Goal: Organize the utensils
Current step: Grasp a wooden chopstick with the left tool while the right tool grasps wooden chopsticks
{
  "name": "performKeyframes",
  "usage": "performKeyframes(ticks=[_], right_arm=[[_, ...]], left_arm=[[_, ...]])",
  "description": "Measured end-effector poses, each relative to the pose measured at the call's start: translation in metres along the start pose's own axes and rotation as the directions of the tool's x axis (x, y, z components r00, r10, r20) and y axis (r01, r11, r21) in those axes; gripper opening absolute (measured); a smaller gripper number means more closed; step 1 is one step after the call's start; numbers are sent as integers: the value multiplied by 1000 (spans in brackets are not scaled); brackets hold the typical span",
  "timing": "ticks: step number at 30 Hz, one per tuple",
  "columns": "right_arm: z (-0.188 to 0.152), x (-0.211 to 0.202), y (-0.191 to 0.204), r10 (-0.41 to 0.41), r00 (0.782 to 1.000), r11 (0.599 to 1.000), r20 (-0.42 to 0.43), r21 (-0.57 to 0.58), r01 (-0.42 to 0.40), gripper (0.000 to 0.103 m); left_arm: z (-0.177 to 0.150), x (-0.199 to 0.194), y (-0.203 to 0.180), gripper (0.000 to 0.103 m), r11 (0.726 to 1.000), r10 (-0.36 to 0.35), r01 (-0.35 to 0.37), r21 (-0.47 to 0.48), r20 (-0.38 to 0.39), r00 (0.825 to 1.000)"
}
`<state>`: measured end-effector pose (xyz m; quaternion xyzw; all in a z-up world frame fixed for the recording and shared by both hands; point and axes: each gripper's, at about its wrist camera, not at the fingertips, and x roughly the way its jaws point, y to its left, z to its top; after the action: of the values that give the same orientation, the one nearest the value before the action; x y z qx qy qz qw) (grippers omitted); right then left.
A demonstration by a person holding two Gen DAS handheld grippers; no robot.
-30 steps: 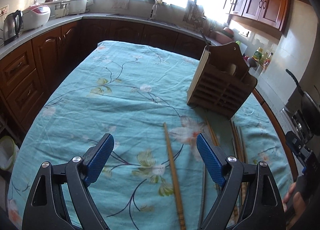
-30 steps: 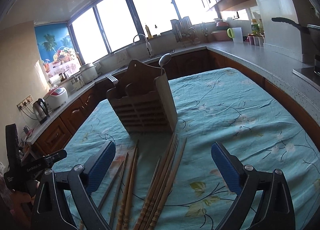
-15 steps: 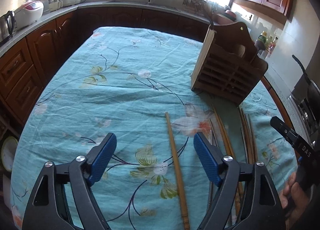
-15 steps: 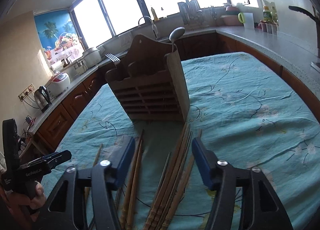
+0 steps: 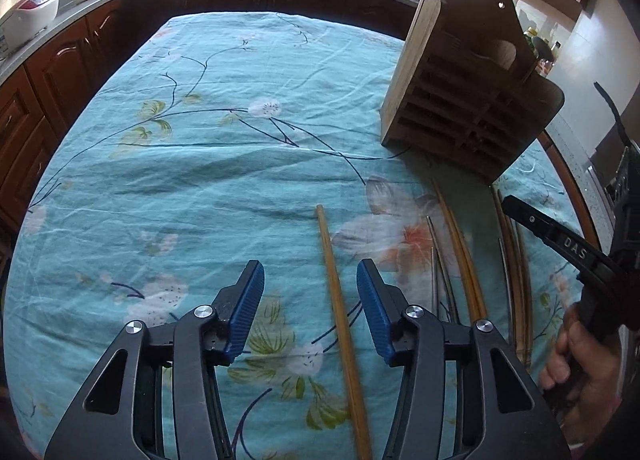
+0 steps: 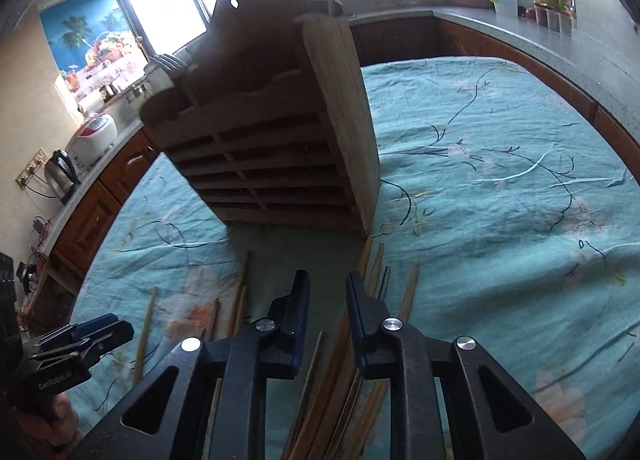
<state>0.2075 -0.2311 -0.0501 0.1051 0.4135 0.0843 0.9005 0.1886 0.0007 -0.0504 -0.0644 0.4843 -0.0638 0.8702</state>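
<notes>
Chopsticks (image 5: pixel 472 260) strewn lengthwise before wooden holder (image 5: pixel 472 99) on floral tablecloth (image 5: pixel 200 139), left gripper (image 5: pixel 310 308) jaws closing, apart astride single chopstick (image 5: pixel 340 300), right gripper (image 6: pixel 328 300) closing, narrowly parted, pinching nothing, only right wrist view showing fork tines (image 6: pixel 168 61) in holder.

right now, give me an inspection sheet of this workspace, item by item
surface: table under a teal flowered cloth, wrinkled.
job's things: wooden holder stands upright at the far side, a spoon and a fork already in it; one lone chopstick lies apart on the cloth; more chopsticks lie loose in front of the holder.
clutter: nothing seen on the cloth.
grippers: left gripper straddles the lone chopstick, jaws just been closing, pads not yet on it; right gripper narrowed over the loose chopsticks, jaws just been closing, nothing seen pinched.
cables: cords by the kettle, away from the table.
surroundings: counters, dark wood cabinets, bright windows.
</notes>
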Motion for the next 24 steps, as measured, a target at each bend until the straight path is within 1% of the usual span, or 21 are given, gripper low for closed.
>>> performKeyframes(ticks=[2, 3, 7, 9, 11, 12, 13, 14, 16, 18, 20, 22, 24], right_arm=[[2, 7, -3, -15, 1000, 1000, -15, 3, 15, 17], [2, 11, -4, -22, 1000, 1000, -23, 8, 22, 15], [3, 19, -6, -57, 998, 998, -39, -2, 57, 15], [4, 19, -2, -74, 996, 997, -42, -24, 73, 15], [3, 21, 3, -97, 995, 994, -40, -51, 94, 14], [3, 21, 5, -113, 993, 992, -38, -66, 111, 11], [3, 22, 6, -125, 991, 990, -36, -76, 122, 11], [3, 22, 7, -127, 991, 989, -35, -76, 124, 11], [3, 20, 4, -118, 992, 991, -33, -61, 116, 9], [3, 16, -4, -84, 996, 996, -30, -14, 83, 8], [2, 5, -9, -42, 999, 999, -13, 26, 43, 7], [1, -9, -9, -18, 1000, 999, 12, 35, 17, 7], [0, -24, -7, 17, 999, 999, 38, 40, -19, 7]], left_arm=[[1, 6, 0, 44, 1000, 2, -2, -1, -18, 1000], [1, 10, 0, 43, 1000, -2, 2, -4, -31, 1000], [2, 12, -4, 41, 1000, 12, -11, 18, -19, 1000], [3, 14, -9, 34, 999, 34, -33, 41, -8, 999], [3, 16, -13, 15, 997, 53, -53, 64, 0, 999], [3, 16, -15, 11, 996, 50, -50, 72, -1, 999], [3, 16, -16, 8, 996, 43, -42, 77, -2, 999], [3, 16, -16, 7, 996, 36, -36, 79, -3, 999], [4, 14, -14, 6, 997, 22, -22, 71, 1, 1000], [3, 10, -10, 6, 999, 1, -1, 50, 5, 1000], [2, 2, -5, 6, 999, -30, 30, 31, 15, 999], [2, -7, -3, 5, 999, -50, 50, 18, 25, 998], [2, -20, 2, 5, 995, -102, 102, -6, 43, 994]])
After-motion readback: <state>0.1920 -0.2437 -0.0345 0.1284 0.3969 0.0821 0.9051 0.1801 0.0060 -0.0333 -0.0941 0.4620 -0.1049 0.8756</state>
